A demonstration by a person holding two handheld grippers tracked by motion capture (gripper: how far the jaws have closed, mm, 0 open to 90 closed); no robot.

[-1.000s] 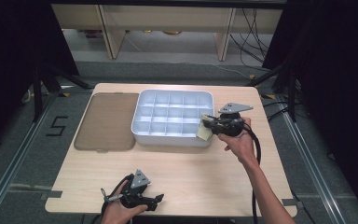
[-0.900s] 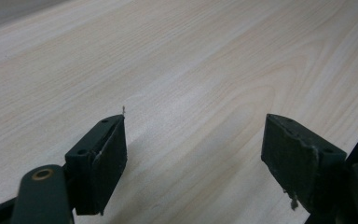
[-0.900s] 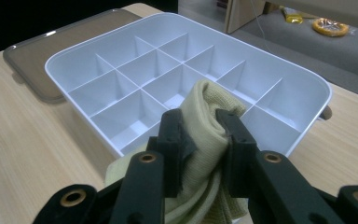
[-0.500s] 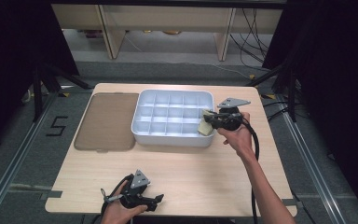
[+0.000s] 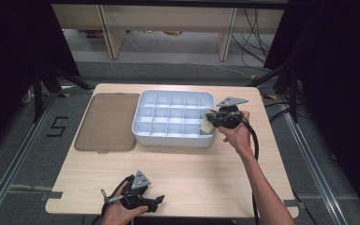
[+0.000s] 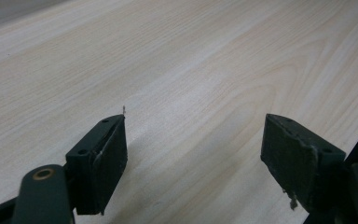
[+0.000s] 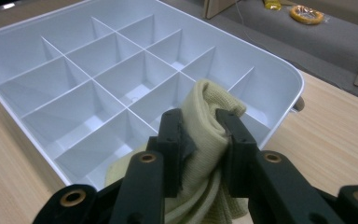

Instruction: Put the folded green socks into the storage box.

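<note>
1. The left claw (image 5: pixel 155 200) lies low at the near edge of the counter (image 5: pixel 206 168), held in the person's left hand (image 5: pixel 117 212). Its jaws stand wide apart with bare wood between them in the left gripper view, grasping nothing.
2. One flat brown mat (image 5: pixel 107 122) lies on the left part of the counter, just beside the tray's left wall.
3. One white tray (image 5: pixel 143 136) sits at the middle of the counter. It is split into a grid of sixteen compartments, four across and four deep, all bare white inside as far as can be seen.
4. One pale yellow cloth (image 7: pixel 205 140) is pinched in the right claw (image 7: pixel 204 135), whose jaws are clenched on it from both sides. The cloth is a soft ribbed knit, folded and bunched; its top bulges above the jaw tips and the rest hangs below them.
5. In the high view the right claw (image 5: pixel 208 118), held in the right hand (image 5: pixel 234 133), is at the tray's right wall, with the cloth (image 5: pixel 207 125) over the tray's near right compartments. Whether it touches the tray cannot be told.
</note>
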